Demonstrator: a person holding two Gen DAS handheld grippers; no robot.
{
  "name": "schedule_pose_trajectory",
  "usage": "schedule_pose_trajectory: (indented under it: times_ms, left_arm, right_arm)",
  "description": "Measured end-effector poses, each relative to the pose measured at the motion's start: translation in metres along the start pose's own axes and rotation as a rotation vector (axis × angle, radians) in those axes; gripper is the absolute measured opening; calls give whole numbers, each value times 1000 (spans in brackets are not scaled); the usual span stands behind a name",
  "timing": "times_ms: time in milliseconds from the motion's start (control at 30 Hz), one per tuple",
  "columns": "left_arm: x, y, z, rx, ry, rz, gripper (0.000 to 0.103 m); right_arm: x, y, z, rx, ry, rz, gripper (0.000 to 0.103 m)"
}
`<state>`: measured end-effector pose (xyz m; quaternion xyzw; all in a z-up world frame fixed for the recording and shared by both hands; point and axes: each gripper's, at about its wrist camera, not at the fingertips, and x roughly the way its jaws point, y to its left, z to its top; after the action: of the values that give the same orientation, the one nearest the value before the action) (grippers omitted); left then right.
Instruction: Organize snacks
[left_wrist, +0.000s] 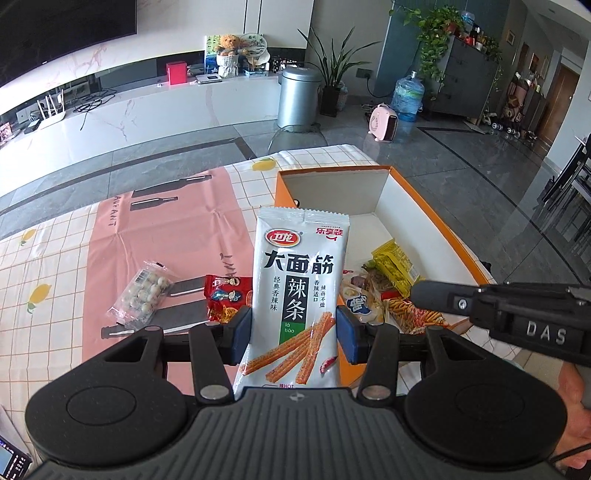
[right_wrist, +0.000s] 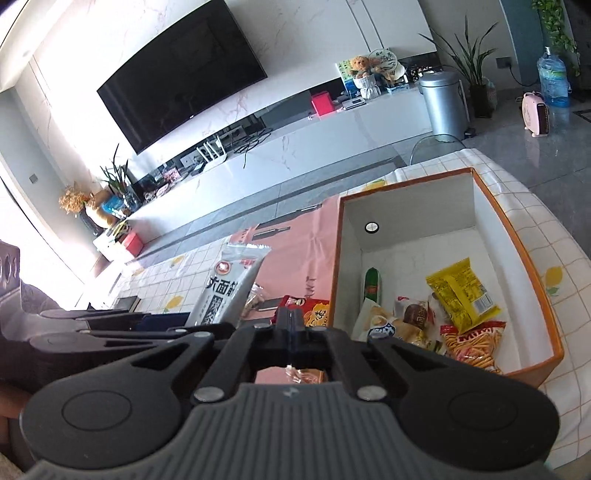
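The white spicy-strip packet (left_wrist: 299, 295) is clamped upright between the blue pads of the left gripper (left_wrist: 293, 332), lifted clear of the tablecloth (left_wrist: 55, 258). At two o'clock lies the orange box (left_wrist: 439, 218), snacks piled inside. The right gripper (right_wrist: 293, 325) is seen pinched fully closed, nothing held.

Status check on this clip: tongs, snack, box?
Left tongs shut on white spicy-strip packet, upright. Right tongs shut, empty. Orange box open, several snacks inside. Two packets left on pink mat.
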<state>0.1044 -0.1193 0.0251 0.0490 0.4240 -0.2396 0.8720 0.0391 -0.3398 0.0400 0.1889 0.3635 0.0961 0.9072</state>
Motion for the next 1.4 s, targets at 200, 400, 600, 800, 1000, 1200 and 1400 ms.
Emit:
schedule_pose_trajectory:
  times_ms: [200,400,600,800,1000,1200,1400]
  left_arm:
    - [10,24,-28,-52,60,38,55]
    - [13,59,-47,-63,98,86,55]
    - [22,87,-55,-70,119,92,55]
    - [42,112,-64,-85,147,82,55]
    - [57,134,-68,-124,162,64,55]
    - [68,147,-67,-144,172,49,55]
    - [76,149,-68,-152,183,35,55]
  right_arm:
    - [16,16,-38,-23,63,19,0]
    - [56,30,-82,54,93,-22,16]
    - [96,48,-107,65,66,-143,63]
    - [135,65,-112,4,59,-265,77]
    - [173,65,-116,14,104,-374,82]
    - [195,68,-120,-7,124,-414,89]
    - [206,72,-126,-84,130,-459,92]
